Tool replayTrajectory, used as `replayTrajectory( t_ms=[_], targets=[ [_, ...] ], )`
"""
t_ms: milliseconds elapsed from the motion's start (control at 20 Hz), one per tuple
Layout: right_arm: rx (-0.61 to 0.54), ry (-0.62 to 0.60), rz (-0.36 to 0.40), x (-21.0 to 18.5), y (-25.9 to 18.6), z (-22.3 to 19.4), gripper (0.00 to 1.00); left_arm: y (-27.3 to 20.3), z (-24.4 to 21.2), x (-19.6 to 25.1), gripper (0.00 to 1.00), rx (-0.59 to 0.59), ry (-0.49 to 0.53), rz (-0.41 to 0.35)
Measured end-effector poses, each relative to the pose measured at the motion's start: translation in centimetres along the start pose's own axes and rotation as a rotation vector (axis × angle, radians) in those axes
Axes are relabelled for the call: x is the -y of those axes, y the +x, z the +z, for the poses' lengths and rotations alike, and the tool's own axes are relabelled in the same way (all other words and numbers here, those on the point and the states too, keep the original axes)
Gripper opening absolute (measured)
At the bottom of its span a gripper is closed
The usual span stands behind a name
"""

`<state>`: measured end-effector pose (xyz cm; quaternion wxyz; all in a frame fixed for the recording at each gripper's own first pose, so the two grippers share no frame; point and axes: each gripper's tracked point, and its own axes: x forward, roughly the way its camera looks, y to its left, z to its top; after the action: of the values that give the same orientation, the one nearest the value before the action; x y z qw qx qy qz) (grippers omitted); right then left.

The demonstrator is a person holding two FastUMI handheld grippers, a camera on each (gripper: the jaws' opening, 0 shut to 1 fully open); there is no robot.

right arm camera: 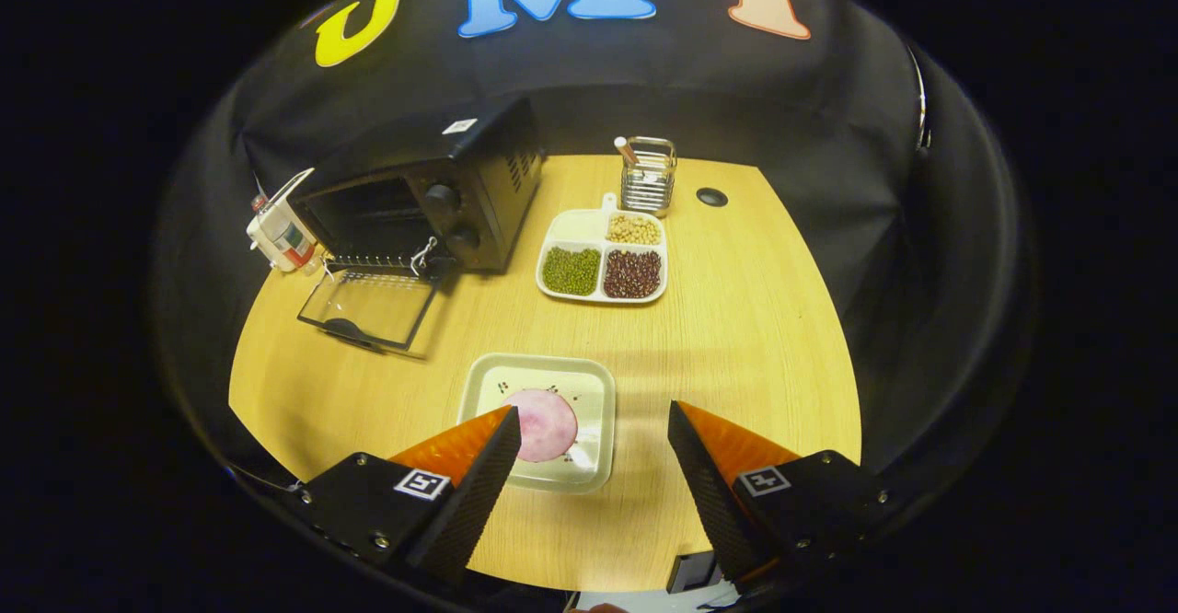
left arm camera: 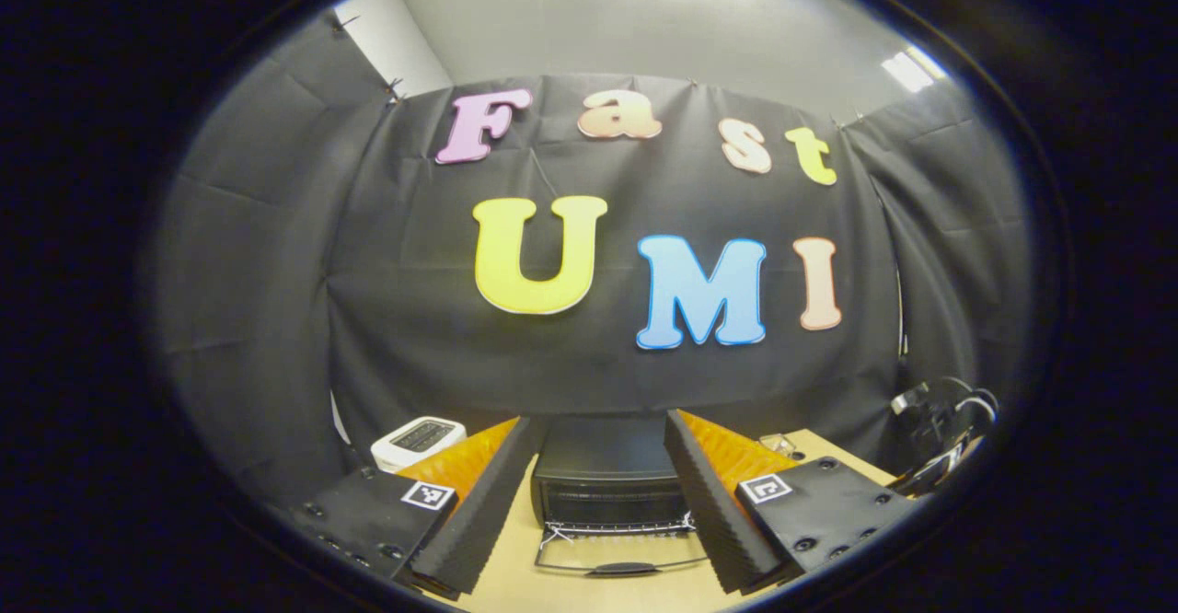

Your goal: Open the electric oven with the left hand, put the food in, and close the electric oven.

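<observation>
wooden table (right arm camera: 736, 318), open oven (right arm camera: 433, 199), plated food (right arm camera: 545, 424)

Black oven (right arm camera: 433, 194), pink food (right arm camera: 543, 424), pale wood table (right arm camera: 736, 318)

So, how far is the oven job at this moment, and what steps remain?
Done: the electric oven is open, its glass door lying flat on the table. In hand: the right gripper hangs open above the square plate with the pink food slice, gripping nothing yet. The left gripper faces the oven, also open. Left: pick up the food, place it inside, close the door.
</observation>
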<state>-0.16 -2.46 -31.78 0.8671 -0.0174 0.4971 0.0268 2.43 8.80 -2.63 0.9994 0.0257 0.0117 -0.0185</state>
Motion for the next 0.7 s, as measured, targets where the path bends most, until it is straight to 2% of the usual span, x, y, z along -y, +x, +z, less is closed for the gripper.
replayTrajectory(
  t_ms=[50, 250, 300, 500, 700],
  targets=[
    [-0.022, 0.013, -0.005, 0.2, 0.8, -0.5, 0.98, -0.3, 0.3, -0.4, 1.00, 0.008, 0.007, 0.007],
    [-0.107, 0.060, 0.021, 0.3, 4.0, -2.4, 0.98, -1.4, -1.4, -1.8, 1.00, -0.022, 0.008, 0.044],
    [-0.125, 0.074, 0.018, 0.7, 4.7, -2.7, 0.98, -1.7, -1.9, -2.2, 0.91, -0.035, 0.000, 0.052],
    [-0.185, 0.094, -0.024, 2.2, 7.2, -3.8, 0.98, -2.9, -2.7, -3.4, 0.98, -0.063, -0.003, 0.073],
    [-0.243, 0.081, -0.041, 2.2, 8.8, -4.6, 0.84, -3.7, -3.4, -4.5, 1.00, -0.082, 0.002, 0.094]
  ],
)
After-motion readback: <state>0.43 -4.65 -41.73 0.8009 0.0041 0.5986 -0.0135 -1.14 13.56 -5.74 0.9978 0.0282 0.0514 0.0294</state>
